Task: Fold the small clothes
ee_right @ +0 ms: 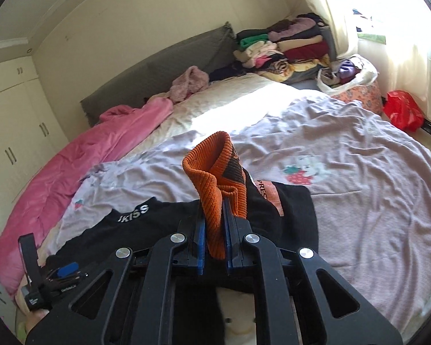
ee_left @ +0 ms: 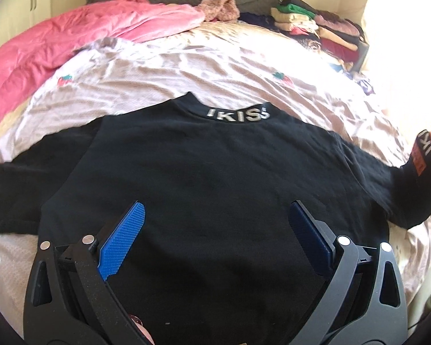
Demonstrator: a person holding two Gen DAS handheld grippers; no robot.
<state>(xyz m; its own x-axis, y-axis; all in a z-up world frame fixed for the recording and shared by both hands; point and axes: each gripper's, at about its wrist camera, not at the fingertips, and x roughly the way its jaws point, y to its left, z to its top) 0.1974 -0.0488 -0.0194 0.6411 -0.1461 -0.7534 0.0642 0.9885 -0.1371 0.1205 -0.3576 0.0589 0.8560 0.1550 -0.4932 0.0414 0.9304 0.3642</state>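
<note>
Two grippers over one black sweater (ee_left: 209,178) spread flat on the bed (ee_right: 359,201).

Right gripper (ee_right: 215,221), jaws clamped on the orange ribbed cuff (ee_right: 212,184), holds that sleeve up off the sheet; left gripper (ee_left: 215,221) hangs over the sweater's lower body, jaws wide apart. Open sheet runs beyond the collar and right edge; pink quilt (ee_left: 43,57) borders left.

Left black plastic two-finger gripper (ee_left: 215,230): triangular cut-outs in the arms, round silver pivot pins, blue cross-hatched rubber pads (ee_left: 123,238). Right black plastic two-finger gripper (ee_right: 215,230): same linkage arms, four silver pins, blue pads (ee_right: 200,247) edge-on.
</note>
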